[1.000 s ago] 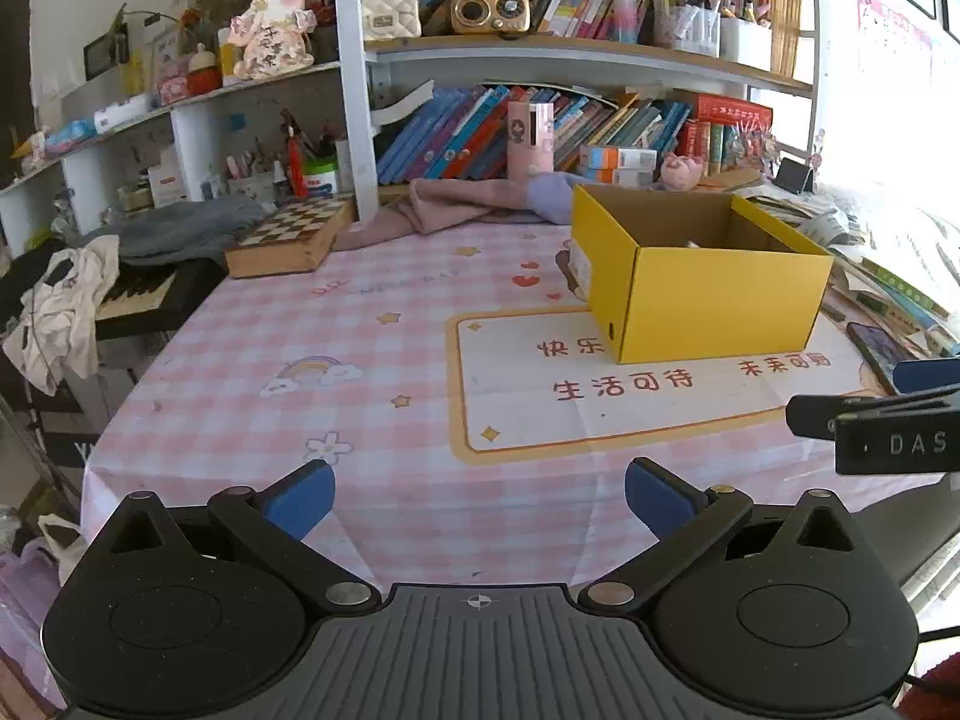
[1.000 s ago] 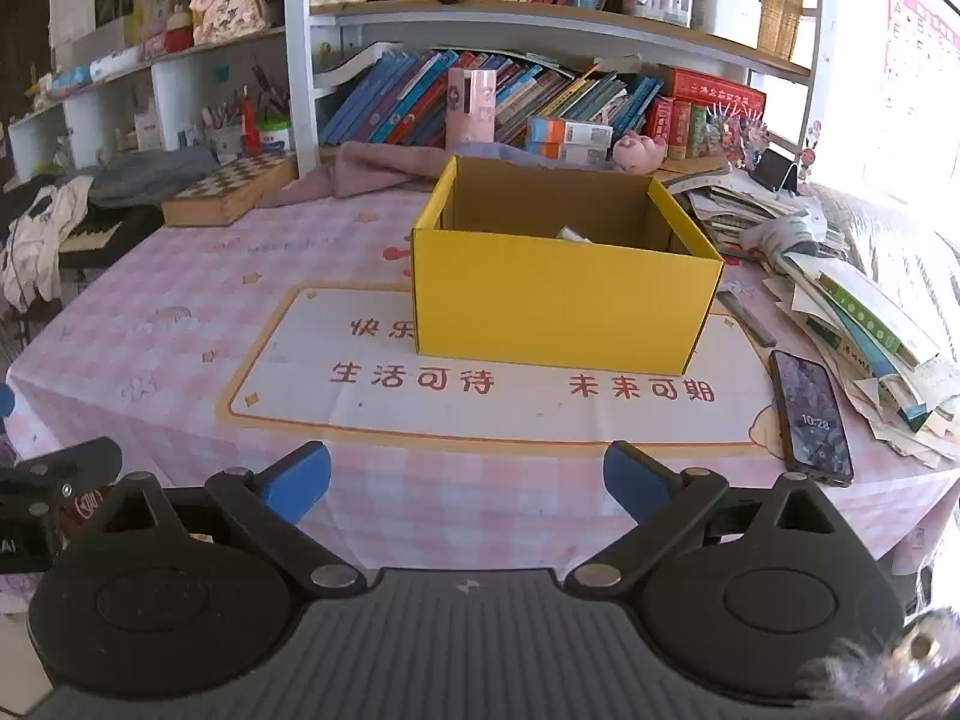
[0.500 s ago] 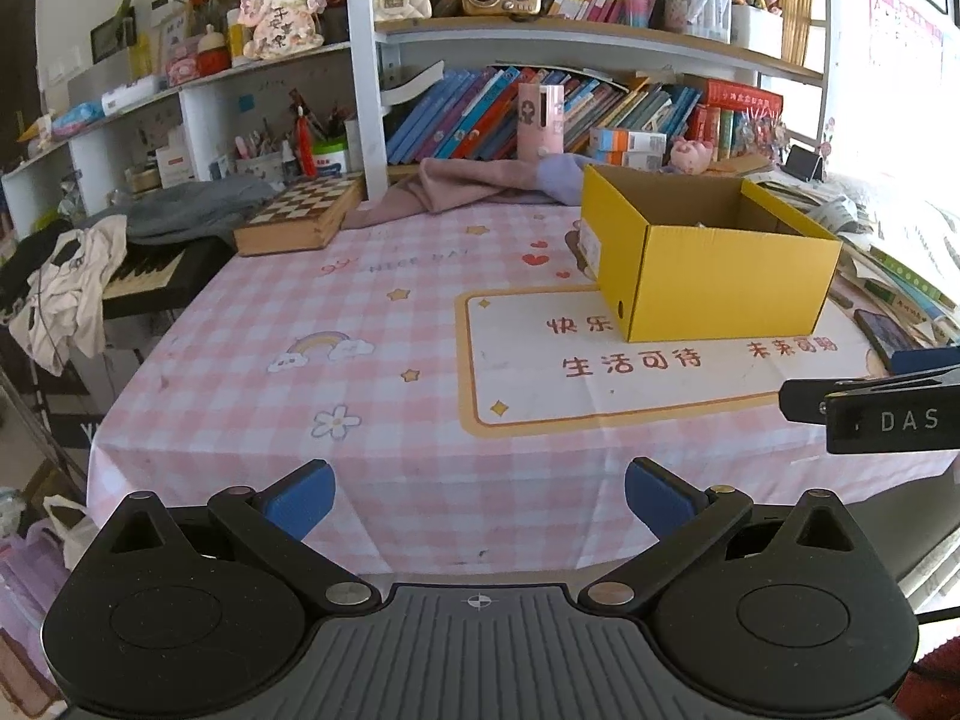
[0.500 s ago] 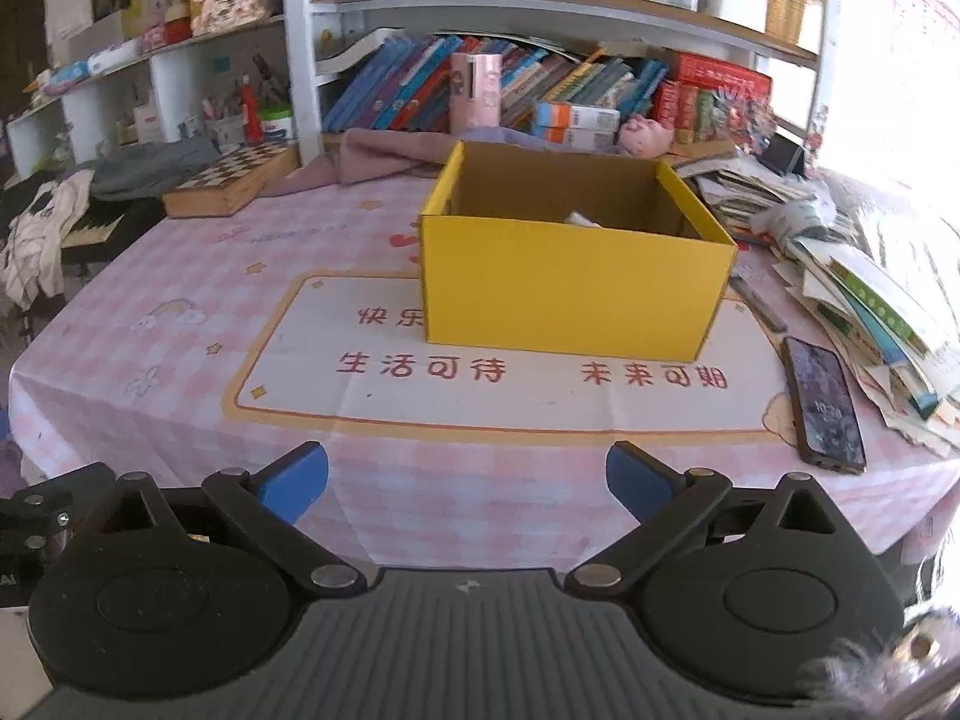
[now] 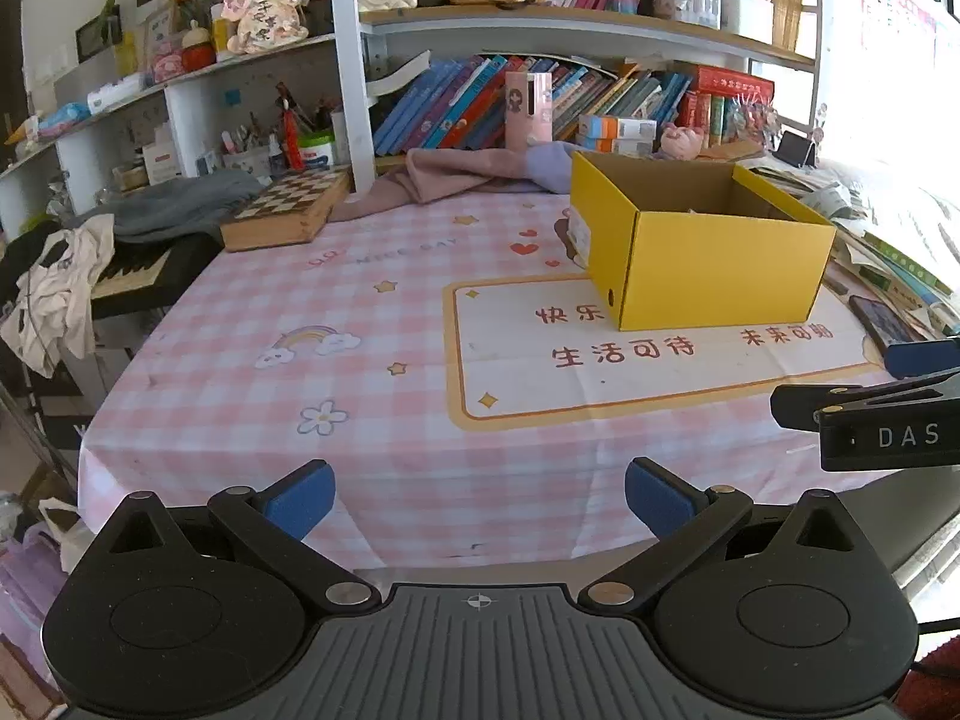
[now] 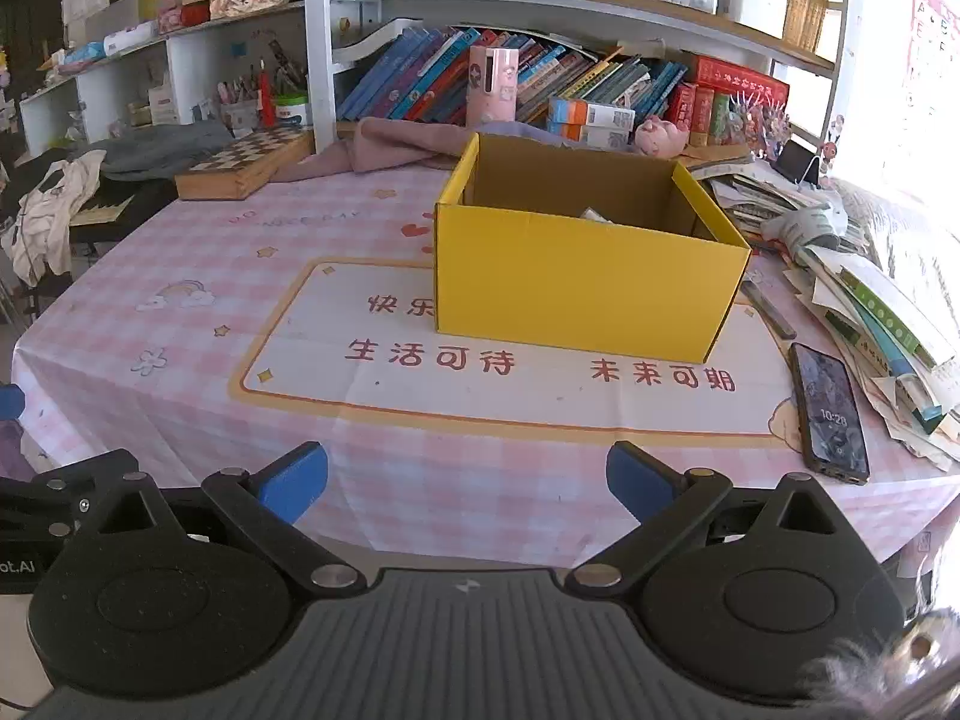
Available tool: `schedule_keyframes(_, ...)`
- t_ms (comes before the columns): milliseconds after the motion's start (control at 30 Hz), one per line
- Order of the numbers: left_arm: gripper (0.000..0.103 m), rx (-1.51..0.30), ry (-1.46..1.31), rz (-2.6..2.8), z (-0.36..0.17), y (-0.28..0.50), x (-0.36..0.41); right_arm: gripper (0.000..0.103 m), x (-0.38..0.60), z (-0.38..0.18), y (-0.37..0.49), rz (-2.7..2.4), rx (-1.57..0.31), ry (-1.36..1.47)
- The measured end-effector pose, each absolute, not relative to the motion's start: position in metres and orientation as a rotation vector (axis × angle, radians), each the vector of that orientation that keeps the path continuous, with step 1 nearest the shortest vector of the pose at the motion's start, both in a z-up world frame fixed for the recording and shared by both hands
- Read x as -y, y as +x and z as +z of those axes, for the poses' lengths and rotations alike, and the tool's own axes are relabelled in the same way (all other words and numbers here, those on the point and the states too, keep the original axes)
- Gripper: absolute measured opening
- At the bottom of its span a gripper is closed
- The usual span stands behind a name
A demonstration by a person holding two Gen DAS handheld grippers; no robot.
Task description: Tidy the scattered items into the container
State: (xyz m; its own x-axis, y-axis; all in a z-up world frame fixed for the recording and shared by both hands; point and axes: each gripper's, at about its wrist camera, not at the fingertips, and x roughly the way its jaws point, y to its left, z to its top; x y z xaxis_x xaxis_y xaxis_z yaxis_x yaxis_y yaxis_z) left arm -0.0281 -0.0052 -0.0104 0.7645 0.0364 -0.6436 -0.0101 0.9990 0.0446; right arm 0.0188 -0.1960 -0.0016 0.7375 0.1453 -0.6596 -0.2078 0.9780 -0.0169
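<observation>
Your left gripper [image 5: 477, 495] and right gripper [image 6: 467, 480]: both spread wide, empty, at the table's near edge. Yellow cardboard box [image 6: 585, 294]: on the pink checked tablecloth [image 6: 198, 264], before the bookshelf [image 6: 540, 6]; smartphone [image 6: 829, 414] to its right.

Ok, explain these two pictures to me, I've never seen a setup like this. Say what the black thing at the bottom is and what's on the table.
No robot here: a person holds a two-finger gripper in each hand, each with its own camera. One picture looks along the left gripper, the other along the right gripper. Both are open and hold nothing. On the pink checked tablecloth stands an open yellow box with something pale inside. A phone lies to its right, beside a pile of papers.
</observation>
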Motion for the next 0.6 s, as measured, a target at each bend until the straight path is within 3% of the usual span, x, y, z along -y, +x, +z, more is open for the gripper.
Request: schedule_keyframes(600, 0.103, -0.699, 0.028, -0.003, -0.0125, -0.0266, 0.0044, 0.101, 0.1948, -0.0032, 0.0215, 0.198, -0.716, -0.096)
